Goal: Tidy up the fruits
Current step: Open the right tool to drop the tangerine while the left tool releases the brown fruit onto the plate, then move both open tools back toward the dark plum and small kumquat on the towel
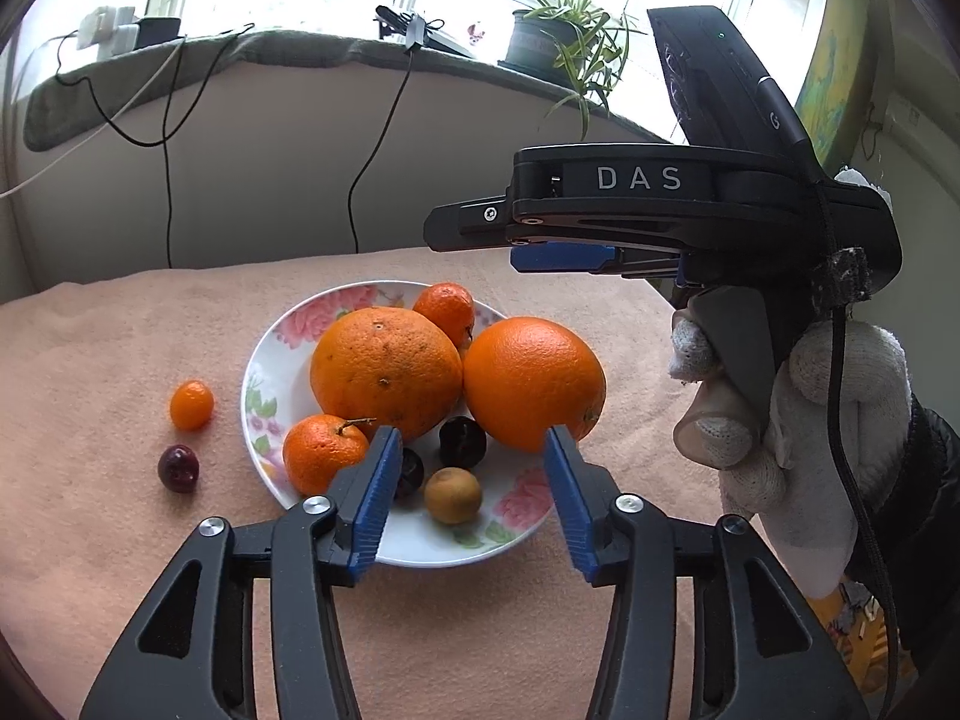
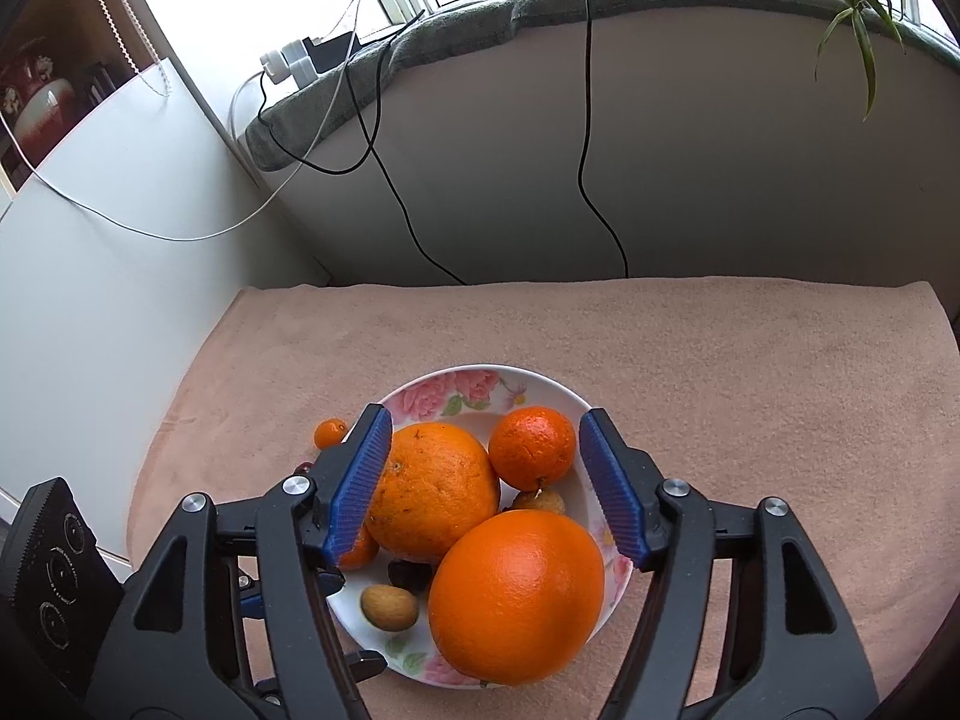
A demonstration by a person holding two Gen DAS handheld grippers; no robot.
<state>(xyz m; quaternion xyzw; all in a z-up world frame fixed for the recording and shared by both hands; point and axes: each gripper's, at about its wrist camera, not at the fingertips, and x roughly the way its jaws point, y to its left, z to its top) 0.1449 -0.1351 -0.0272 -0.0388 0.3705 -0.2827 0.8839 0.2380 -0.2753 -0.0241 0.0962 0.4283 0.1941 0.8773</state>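
Left gripper [image 1: 473,441]: jaws spread wide, nothing between them, poised over the near rim of the floral plate [image 1: 420,549]. Right gripper [image 2: 485,426]: jaws likewise apart and empty, hanging above the plate [image 2: 543,381]; in the left wrist view its body stands over the plate's right side, held by a gloved hand [image 1: 774,414]. On the plate: a large speckled orange [image 1: 385,373] at centre, a smooth large orange [image 1: 533,383] touching it on the right and riding on the plate's right rim, one mandarin [image 1: 445,311] at the far edge, a stemmed mandarin [image 1: 324,453] at the near left, two dark cherries, of which the clearer one [image 1: 462,441] lies just in front of the big oranges, and a small brown fruit [image 1: 453,495] near the front rim. Off the plate, on the pink cloth [image 1: 120,540] to its left: a kumquat [image 1: 192,405] and, nearer the camera, a dark cherry [image 1: 178,468], both well apart from the rim. Assessment: the gathering step looks largely complete, with two small fruits outstanding. The next move would call for the left gripper to shift left of the plate, lower over one loose fruit and close gently, since both are small, round and liable to roll on the cloth.
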